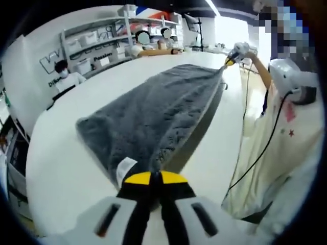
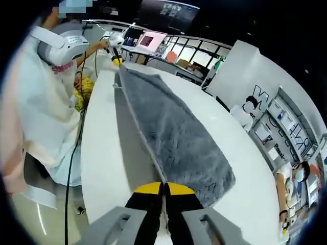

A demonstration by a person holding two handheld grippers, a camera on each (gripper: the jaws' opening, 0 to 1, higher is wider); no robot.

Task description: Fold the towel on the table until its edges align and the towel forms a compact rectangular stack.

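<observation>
**Grey plush towel held taut at two corners above white table**

Grey, deep-piled terry made up the towel (image 1: 153, 112), which lay stretched along the white table (image 1: 66, 168) with one long edge lifted clear of the surface. In the left gripper view, the left gripper (image 1: 156, 178) had its yellow-tipped jaws closed together on the near corner, beside a white sewn label (image 1: 125, 168). The right gripper (image 1: 231, 62) showed at the far corner, pinching the same lifted edge. In the right gripper view the right gripper (image 2: 163, 189) was likewise clamped shut on its own corner, with the left gripper (image 2: 117, 60) visible at the opposite end.

Handling judgement: the cloth appeared soft, limp and moderately heavy for fabric; it sagged between the two holds and would drape rather than keep a crease. The pile should grip well, not slip. Corners remained the sound places to hold; a mid-edge pinch would bunch it.

Surroundings: the person's pale garment (image 1: 276, 153) and a black cable (image 1: 255, 158) stood close to the right of the table. Shelving (image 1: 102, 41) and seated people were well apart at the far side. Nothing on the table was judged to obstruct a fold.
</observation>
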